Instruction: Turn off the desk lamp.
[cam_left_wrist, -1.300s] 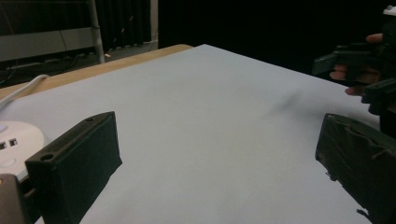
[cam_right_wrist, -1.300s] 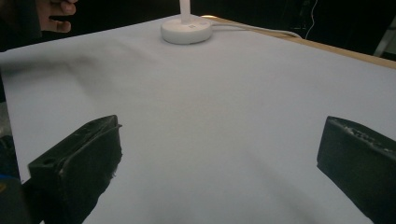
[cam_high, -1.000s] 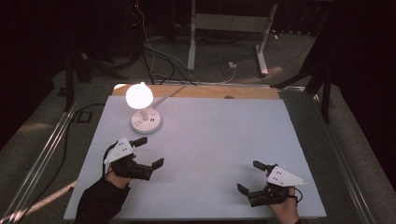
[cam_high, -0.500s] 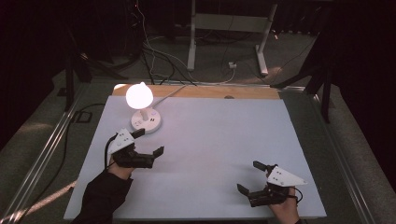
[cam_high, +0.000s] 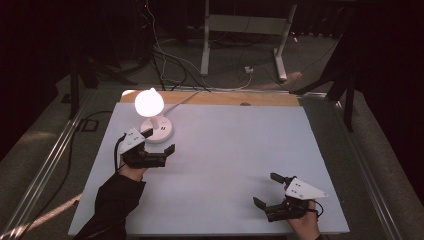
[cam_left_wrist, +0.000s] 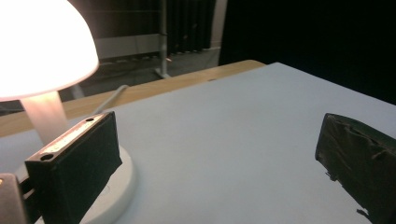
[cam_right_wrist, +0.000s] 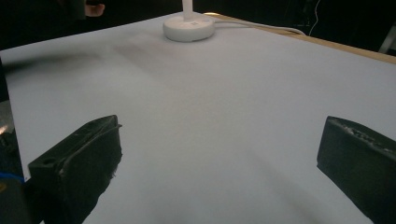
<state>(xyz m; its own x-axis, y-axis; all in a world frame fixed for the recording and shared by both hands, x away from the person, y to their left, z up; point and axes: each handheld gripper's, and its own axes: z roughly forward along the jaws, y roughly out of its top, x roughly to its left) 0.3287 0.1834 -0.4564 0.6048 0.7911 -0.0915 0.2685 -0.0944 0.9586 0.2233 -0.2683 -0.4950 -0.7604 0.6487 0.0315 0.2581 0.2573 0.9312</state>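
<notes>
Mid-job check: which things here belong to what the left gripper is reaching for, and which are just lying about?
In the job:
- lamp, lit, on its round base
- left gripper, open, one jaw beside the base
- lamp cord

Lying about:
- right gripper, open, idle over bare table
- metal stand and floor cables behind the table

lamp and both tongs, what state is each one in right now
table lamp: switched on, shade glowing, upright on its round white base at the table's far left.
lamp cord: attached, trailing off the table's far edge.
left tongs: open, holding nothing, one jaw next to the lamp base; contact can't be judged.
right tongs: open, holding nothing, low over the white table at near right.
</notes>
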